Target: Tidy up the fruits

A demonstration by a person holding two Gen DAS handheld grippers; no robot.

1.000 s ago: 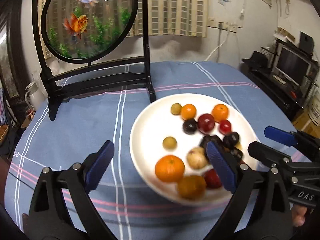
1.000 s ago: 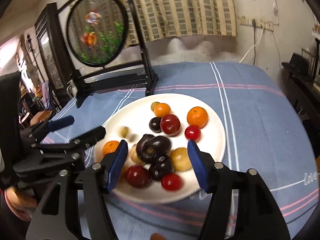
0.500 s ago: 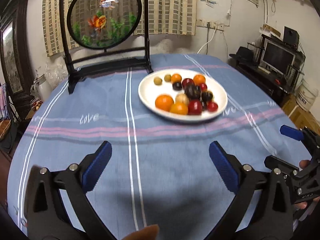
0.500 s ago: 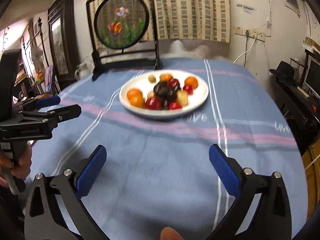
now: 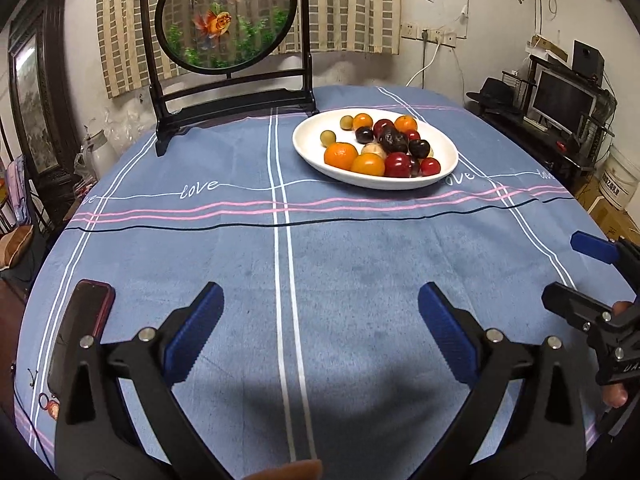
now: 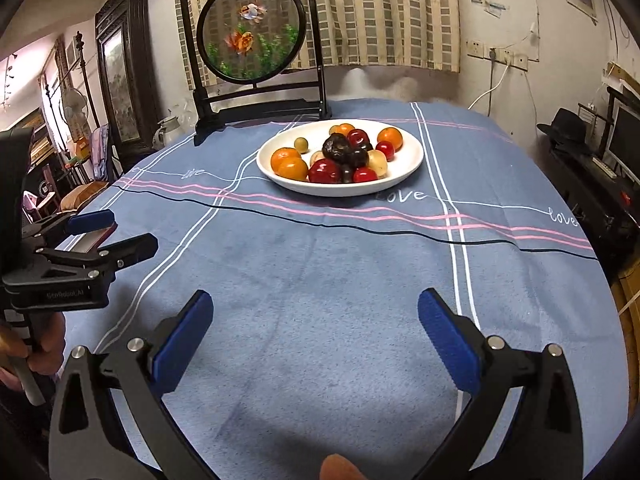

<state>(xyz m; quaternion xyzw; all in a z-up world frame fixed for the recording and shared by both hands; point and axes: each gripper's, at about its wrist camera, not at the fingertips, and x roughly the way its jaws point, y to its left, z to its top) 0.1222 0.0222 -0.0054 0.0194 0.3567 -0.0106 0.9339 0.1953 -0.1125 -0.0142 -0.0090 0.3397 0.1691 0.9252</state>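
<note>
At 12 o'clock on the blue-clothed desk [image 5: 320, 280], white oval plate [image 5: 308, 148] carries mixed round fruits [image 5: 384, 148]. Left gripper [image 5: 318, 328] and right gripper [image 6: 316, 332]: jaws wide apart, empty, well short of plate.

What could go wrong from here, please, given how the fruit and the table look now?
The fruit is heaped on the plate; nudging the dark one on top could send round pieces rolling off. The phone lies at the table's edge beside the open left gripper and could get knocked off.
</note>
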